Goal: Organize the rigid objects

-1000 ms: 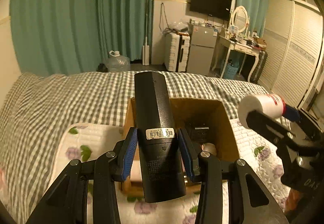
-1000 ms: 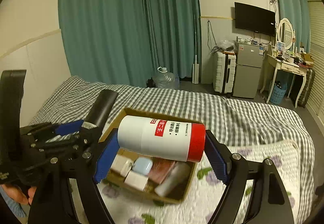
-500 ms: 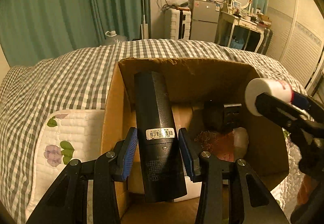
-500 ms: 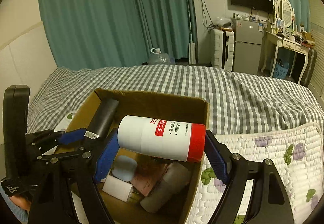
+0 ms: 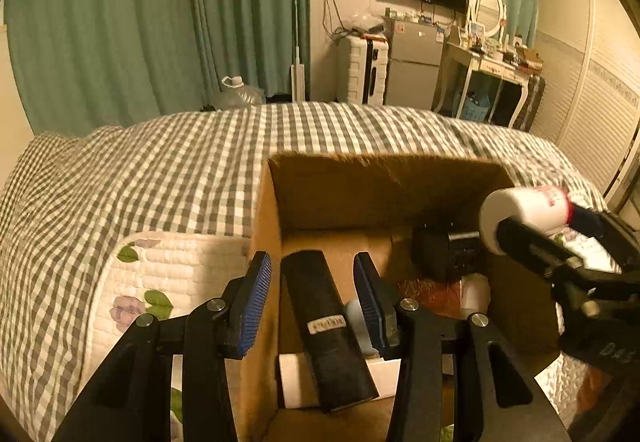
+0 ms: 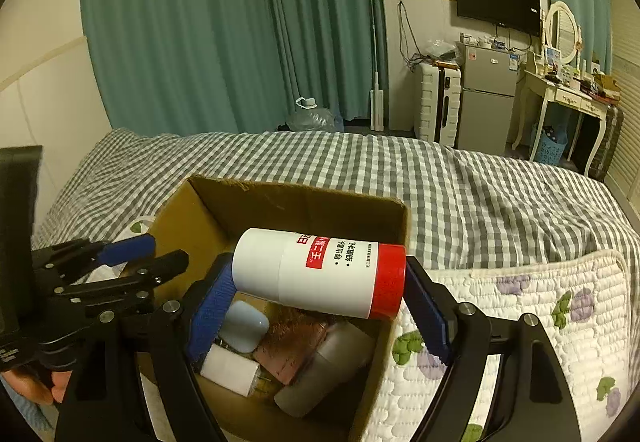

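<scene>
My left gripper (image 5: 312,302) hung just over the near left corner of the cardboard box (image 5: 384,178) on the bed (image 5: 160,162), and its jaws had just been opening: the black bar-shaped case (image 5: 324,326) sat between the blue pads with a gap showing on either side, so I judged it already let go. The case lay inside the box against the left wall, propped on a white block (image 5: 294,382), with its long axis running straight away from me, in line with the gripper's fingers, the far end pointing toward the box's back wall and tilted a little up. My right gripper (image 6: 320,294) was clamped on the white bottle with the red cap (image 6: 320,272), pads pressing on its two ends. The bottle lay level and crosswise, its long axis spanning the jaws, the red cap to the right, directly above the right half of the box. Below it lay a pale blue case (image 6: 242,324), a brownish packet (image 6: 296,342) and a grey tube (image 6: 328,366). The right hand was the one placed for the coming drop, which I judged needed only a short descent.
</scene>
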`<state>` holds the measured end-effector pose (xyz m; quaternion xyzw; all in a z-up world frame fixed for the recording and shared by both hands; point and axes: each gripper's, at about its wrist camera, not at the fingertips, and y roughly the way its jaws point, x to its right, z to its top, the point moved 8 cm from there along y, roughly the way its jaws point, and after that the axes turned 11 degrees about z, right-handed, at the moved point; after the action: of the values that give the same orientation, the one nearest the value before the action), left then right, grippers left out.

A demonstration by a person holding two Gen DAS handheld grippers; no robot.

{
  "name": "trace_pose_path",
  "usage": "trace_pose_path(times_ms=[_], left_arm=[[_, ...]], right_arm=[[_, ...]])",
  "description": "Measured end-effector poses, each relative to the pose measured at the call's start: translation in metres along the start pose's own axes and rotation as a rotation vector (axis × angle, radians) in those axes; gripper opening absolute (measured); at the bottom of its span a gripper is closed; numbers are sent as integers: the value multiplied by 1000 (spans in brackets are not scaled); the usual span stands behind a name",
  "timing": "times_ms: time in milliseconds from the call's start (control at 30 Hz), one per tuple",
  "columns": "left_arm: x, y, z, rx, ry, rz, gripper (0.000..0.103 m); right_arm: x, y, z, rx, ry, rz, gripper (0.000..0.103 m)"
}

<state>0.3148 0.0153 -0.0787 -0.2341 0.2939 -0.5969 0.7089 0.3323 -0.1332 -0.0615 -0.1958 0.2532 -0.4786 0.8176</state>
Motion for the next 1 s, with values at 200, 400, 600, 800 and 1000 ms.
trace_pose_path(times_ms=[200, 400, 600, 800, 1000], left_arm=[[-26, -7, 13, 46, -51, 42, 49], [-39, -1, 16, 45, -74, 58, 49], [-36, 0, 13, 42, -69, 74, 49], [-31, -33, 19, 103, -68, 76, 53], [-21, -104, 35, 236, -35, 59, 58]], right_arm=[[-18, 36, 13, -66, -79, 5, 81], [-21, 68, 9, -134, -102, 14, 81], [-12, 57, 11, -95, -71, 12, 84], [-11, 12, 21, -33, -62, 9, 84], [-26, -75, 37, 63, -112, -24, 84]])
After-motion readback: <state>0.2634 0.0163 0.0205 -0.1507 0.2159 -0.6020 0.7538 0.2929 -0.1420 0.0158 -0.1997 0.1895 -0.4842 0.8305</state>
